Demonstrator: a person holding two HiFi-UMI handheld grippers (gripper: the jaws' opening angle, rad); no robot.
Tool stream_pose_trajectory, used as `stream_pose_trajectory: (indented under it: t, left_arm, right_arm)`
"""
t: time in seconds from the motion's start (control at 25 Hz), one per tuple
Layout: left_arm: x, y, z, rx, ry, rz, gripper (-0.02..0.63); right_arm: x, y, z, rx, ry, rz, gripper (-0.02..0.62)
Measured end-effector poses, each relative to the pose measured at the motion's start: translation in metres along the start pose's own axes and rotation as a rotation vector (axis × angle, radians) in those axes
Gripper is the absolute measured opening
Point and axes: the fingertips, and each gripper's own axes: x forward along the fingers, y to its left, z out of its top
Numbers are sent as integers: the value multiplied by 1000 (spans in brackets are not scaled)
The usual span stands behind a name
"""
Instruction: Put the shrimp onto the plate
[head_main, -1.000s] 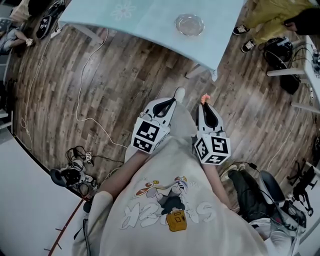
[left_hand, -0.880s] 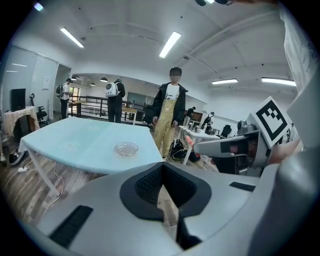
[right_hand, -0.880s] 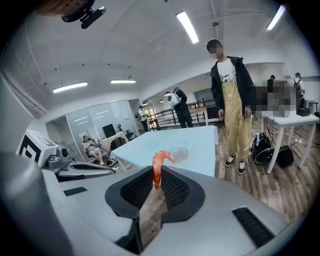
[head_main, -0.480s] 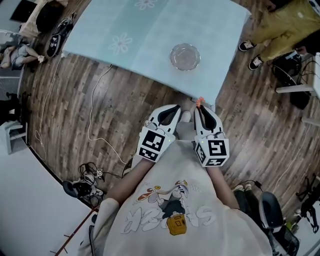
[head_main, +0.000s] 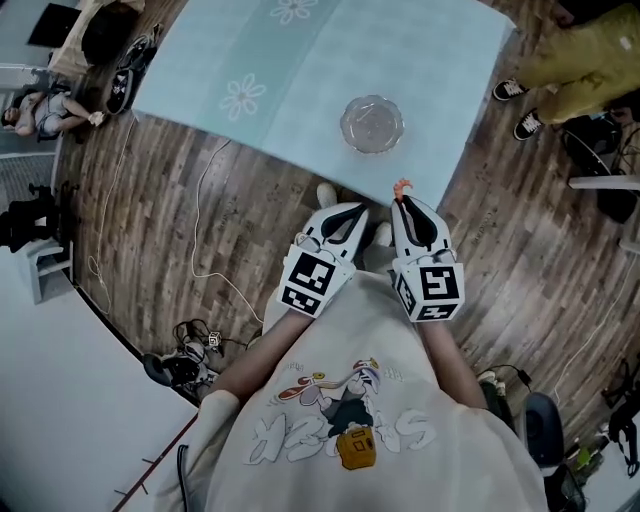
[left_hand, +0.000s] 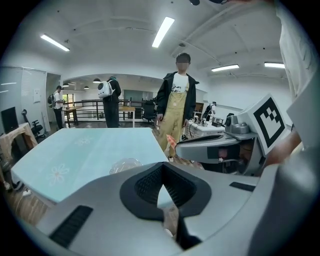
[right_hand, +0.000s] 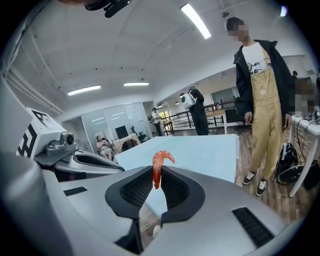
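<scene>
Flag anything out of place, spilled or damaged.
Nothing stands out: the shrimp is clamped in the right gripper, the glass plate sits empty on the blue table, and the left gripper is shut, empty.

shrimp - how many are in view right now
1. The shrimp is pinched between the jaws of the right gripper. The glass plate looks empty, and the left gripper holds none. More could lie out of view.

No readable text or labels
</scene>
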Motion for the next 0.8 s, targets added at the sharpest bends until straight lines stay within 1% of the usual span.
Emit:
stream_pose_trajectory:
  t: [0.2, 0.44, 0.6, 0.8]
  left_arm:
    - [15, 18, 1, 6, 25, -27, -3]
    - [31, 59, 4, 14, 50, -58, -3]
    - [43, 87, 1, 25, 74, -89, -3]
    - [62, 108, -1, 30, 97, -130, -3]
  right_arm:
    - [25, -9, 3, 19, 10, -19, 67]
    - [66, -16, 8, 29, 36, -54, 66]
    - [97, -17, 10, 19, 52, -58, 66]
    - [130, -25, 4, 31, 86, -76, 66]
